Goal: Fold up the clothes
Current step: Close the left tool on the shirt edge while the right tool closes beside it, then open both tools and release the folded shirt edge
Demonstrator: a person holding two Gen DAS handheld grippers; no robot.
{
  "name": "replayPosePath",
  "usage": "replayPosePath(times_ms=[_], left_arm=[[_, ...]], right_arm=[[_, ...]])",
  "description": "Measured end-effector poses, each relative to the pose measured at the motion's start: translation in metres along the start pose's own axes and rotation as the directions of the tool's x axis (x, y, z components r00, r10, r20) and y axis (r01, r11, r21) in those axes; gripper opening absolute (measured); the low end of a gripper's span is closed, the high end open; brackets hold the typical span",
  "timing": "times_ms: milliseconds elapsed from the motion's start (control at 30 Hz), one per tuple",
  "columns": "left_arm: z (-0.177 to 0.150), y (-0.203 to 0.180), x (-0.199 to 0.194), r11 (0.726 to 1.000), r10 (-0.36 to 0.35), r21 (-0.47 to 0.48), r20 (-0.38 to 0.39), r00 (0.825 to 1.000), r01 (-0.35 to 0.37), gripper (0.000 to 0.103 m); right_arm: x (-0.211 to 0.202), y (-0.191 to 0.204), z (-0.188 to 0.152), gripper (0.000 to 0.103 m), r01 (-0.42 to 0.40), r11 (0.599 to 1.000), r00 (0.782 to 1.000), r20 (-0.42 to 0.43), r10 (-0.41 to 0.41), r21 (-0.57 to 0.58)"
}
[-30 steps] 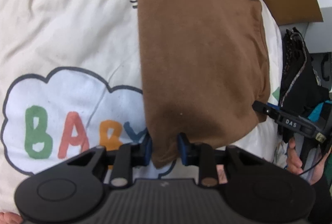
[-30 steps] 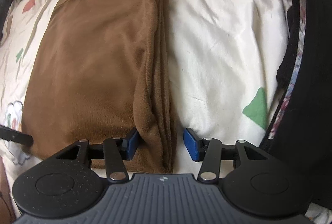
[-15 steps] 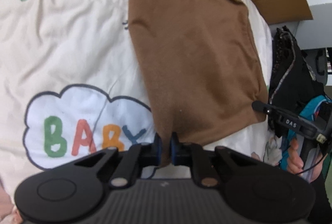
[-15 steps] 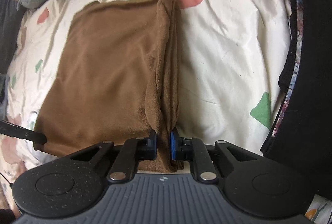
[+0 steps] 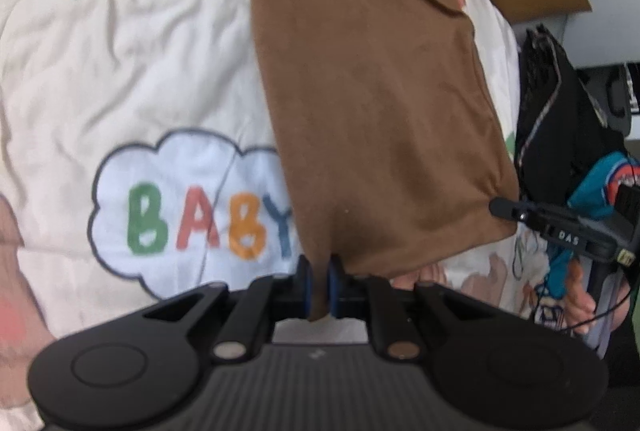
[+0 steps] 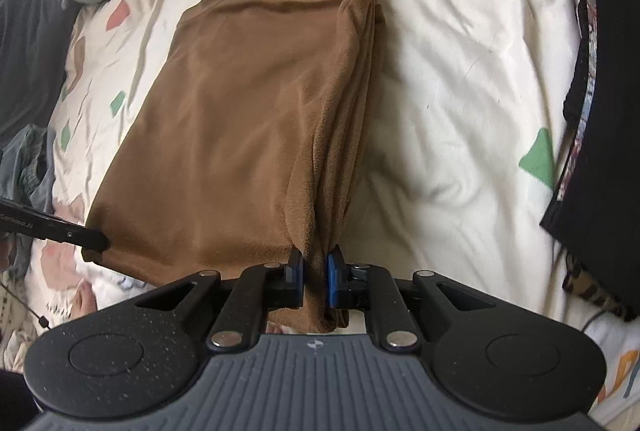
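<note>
The left hand-held gripper was clamped on the near left corner of the brown garment, its jaws having just closed on the cloth. Only a small tip of fabric sat between the pads, so the corner looked liable to slip out if the lift went on sharply. The right hand-held gripper, its jaws also just closed, was pinched on the near right corner, where several layers bunched together; an inner layer could drop free and spoil the fold. From both grips the garment ran away across the bed, its far end resting flat on the sheet. A black garment lay near on the right, and might snag.
</note>
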State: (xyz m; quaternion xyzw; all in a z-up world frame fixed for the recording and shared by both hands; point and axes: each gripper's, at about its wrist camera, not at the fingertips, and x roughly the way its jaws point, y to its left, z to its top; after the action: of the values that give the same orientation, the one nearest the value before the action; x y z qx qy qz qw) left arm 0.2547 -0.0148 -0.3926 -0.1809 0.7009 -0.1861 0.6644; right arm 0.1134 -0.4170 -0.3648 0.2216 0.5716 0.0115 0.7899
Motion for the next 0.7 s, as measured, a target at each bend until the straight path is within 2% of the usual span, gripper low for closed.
replayPosePath(times_ms=[267, 567, 700], left_arm=[[-0.021, -0.007, 0.011, 1.0, -0.029, 0.002, -0.092, 0.995, 0.029, 0.008], [-0.037, -0.025, 0.041, 0.997, -0.073, 0.023, -0.193, 0.978, 0.079, 0.009], [-0.038, -0.029, 0.049, 0.999, -0.028, 0.025, -0.206, 0.978, 0.034, 0.011]], right_arm=[[-0.009, 0.009, -0.021, 0.01, -0.003, 1.0, 0.999, -0.052, 0.003, -0.005], [-0.017, 0.002, -0.029, 0.009, 0.035, 0.999, 0.996, -0.081, -0.035, -0.002], [-0.01, -0.01, -0.035, 0.011, 0.05, 0.999, 0.992, -0.12, -0.048, 0.012]])
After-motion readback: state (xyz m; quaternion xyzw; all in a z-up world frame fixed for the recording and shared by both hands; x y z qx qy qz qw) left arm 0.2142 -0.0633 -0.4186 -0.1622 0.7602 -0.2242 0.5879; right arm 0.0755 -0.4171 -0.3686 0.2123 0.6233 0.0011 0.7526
